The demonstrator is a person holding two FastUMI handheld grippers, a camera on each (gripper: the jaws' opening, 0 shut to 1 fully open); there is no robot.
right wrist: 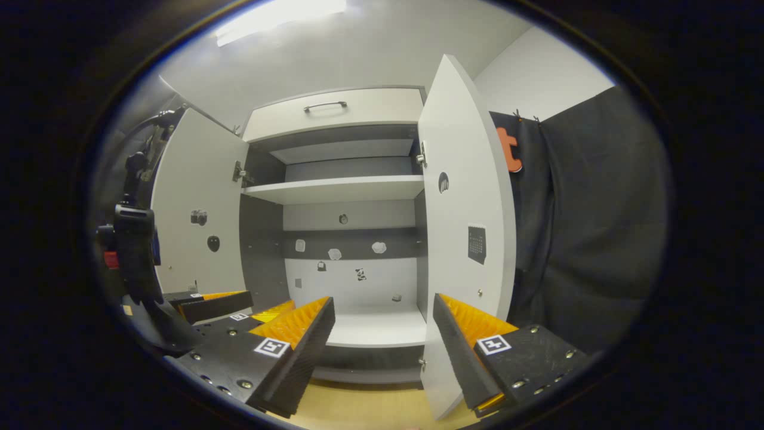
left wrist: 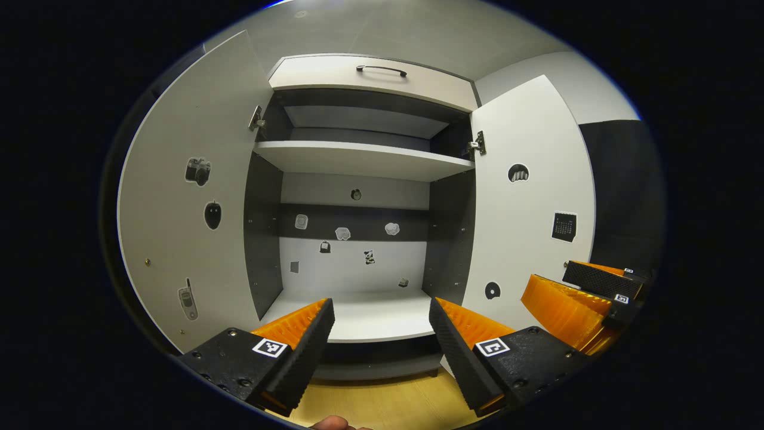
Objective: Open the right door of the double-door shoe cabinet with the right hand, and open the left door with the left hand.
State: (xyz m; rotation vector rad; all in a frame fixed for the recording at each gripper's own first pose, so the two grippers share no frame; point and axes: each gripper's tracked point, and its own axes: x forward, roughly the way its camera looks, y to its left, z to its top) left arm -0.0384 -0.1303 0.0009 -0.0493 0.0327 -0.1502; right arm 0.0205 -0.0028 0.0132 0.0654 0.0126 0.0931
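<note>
Both doors: swung wide, so the task looks as good as done; the shoe cabinet [left wrist: 358, 197] stands straight ahead of both cameras with its inside exposed.
Left door: the left door [left wrist: 185, 197] is folded back on its hinge, inner face with small stickers turned to the room; held there by its own hinge, nothing touching it.
Right door: the right door [right wrist: 465, 239] stands out edge-on toward the camera in the right gripper view, likewise free of any grip.
Left gripper: the left gripper [left wrist: 382, 334] hangs low in front of the opening, fingers apart and holding nothing; probably backed off so the door can rest.
Right gripper: the right gripper [right wrist: 382, 334] is also low, fingers spread and bare, near the right door's lower edge; whether a finger brushes it is hard to tell through the fisheye.
Shelf: the shelf [left wrist: 364, 158] inside is bare; the drawer handle [left wrist: 382, 70] above is untouched.
</note>
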